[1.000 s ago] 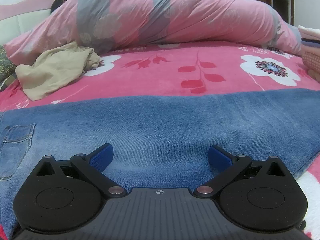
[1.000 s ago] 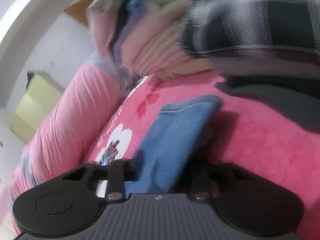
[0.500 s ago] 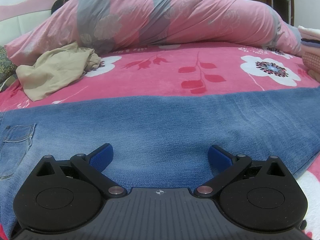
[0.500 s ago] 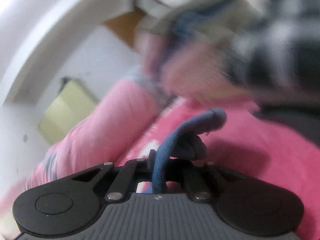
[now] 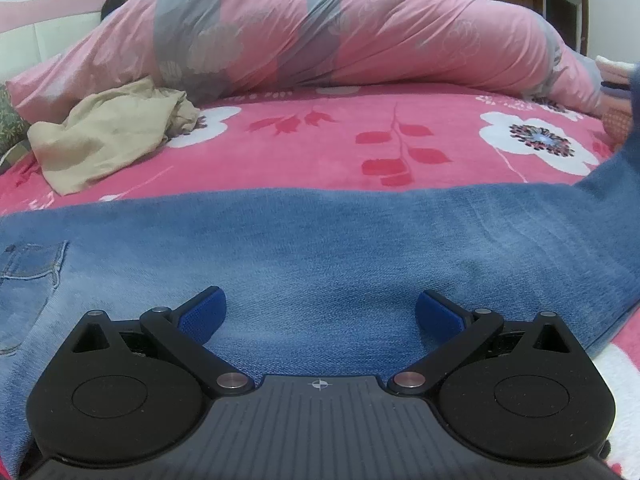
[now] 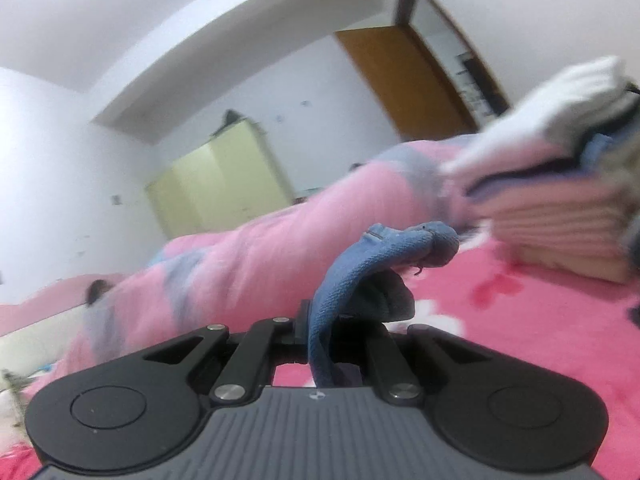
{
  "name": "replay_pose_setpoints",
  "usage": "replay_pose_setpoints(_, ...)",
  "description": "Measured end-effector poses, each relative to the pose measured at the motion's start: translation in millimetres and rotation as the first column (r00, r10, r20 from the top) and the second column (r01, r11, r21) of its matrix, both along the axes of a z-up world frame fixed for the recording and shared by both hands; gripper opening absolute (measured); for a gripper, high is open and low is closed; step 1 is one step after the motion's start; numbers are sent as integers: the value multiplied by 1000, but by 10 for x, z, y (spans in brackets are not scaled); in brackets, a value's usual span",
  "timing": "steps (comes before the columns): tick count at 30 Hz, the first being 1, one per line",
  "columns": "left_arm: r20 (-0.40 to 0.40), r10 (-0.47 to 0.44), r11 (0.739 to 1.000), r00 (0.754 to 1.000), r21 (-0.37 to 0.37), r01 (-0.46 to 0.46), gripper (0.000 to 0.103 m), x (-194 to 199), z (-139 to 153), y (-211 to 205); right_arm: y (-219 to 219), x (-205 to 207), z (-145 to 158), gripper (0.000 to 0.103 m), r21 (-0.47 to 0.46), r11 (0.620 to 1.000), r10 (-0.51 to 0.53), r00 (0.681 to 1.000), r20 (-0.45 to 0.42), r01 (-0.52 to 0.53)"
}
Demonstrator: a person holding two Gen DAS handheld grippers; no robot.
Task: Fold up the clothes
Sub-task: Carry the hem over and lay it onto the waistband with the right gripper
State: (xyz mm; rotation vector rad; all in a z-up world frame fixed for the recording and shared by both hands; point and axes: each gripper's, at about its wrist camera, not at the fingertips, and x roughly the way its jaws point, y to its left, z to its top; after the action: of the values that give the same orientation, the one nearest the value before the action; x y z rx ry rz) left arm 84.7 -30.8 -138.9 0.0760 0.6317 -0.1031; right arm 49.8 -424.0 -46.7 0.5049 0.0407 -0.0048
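Observation:
Blue jeans (image 5: 320, 248) lie flat across the pink flowered bed, a back pocket at the left. My left gripper (image 5: 320, 316) rests low over the denim, open, blue pads (image 5: 202, 314) wide apart with nothing between them. At the right edge of the left wrist view the leg end of the jeans rises off the bed. In the right wrist view my right gripper (image 6: 324, 332) is shut on that jeans hem (image 6: 384, 248), which stands up and flops over the jaws, held above the bed.
A pink and grey duvet (image 5: 320, 32) is heaped along the back of the bed. A crumpled beige garment (image 5: 108, 132) lies at the back left. A stack of folded clothes (image 6: 560, 208) sits at the right. A yellow wardrobe (image 6: 216, 188) and a wooden door (image 6: 404, 80) stand beyond.
My right gripper closed on the jeans hem, then rose and rolled with it, lifting the leg end off the bed. The left gripper stayed still.

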Motion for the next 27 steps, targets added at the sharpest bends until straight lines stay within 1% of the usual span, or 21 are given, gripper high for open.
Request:
replay_pose_setpoints(3, -4, -4, 1000, 1000, -9, 4, 103, 4, -2, 15, 249, 44, 250, 5, 4, 996, 93, 996, 15, -93)
replay_pose_setpoints(6, -5, -8, 1000, 1000, -23, 8, 103, 6, -8, 36, 545, 97, 503, 5, -6, 981, 192, 981, 27, -192)
replay_pose_setpoints(11, -6, -18, 999, 1000, -50, 18, 103, 8, -18, 79, 1038, 190, 885, 6, 4, 942, 335, 941, 52, -336)
replay_pose_setpoints(15, -4, -34, 997, 999, -76, 33, 103, 2, -20, 122, 1422, 259, 1147, 5, 26, 900, 432, 899, 76, -435)
replay_pose_setpoints(20, -4, -57, 992, 998, -115, 56, 103, 0, -12, 177, 1834, 437, 1312, 5, 64, 844, 527, 846, 84, -532)
replay_pose_setpoints(22, 13, -80, 984, 997, -159, 81, 102, -38, 28, 236, 1969, 498, 1344, 5, 69, 829, 550, 831, 80, -555)
replay_pose_setpoints(24, 28, -110, 970, 994, -215, 113, 101, -112, 84, 348, 2092, 545, 1370, 5, 66, 816, 570, 818, 73, -574)
replay_pose_setpoints(26, 41, -112, 965, 993, -234, 119, 101, -207, 168, 453, 2209, 585, 1390, 5, 63, 802, 590, 804, 68, -594)
replay_pose_setpoints(27, 64, -113, 959, 992, -255, 126, 100, -286, 241, 550, 2264, 605, 1395, 5, 62, 795, 600, 798, 64, -603)
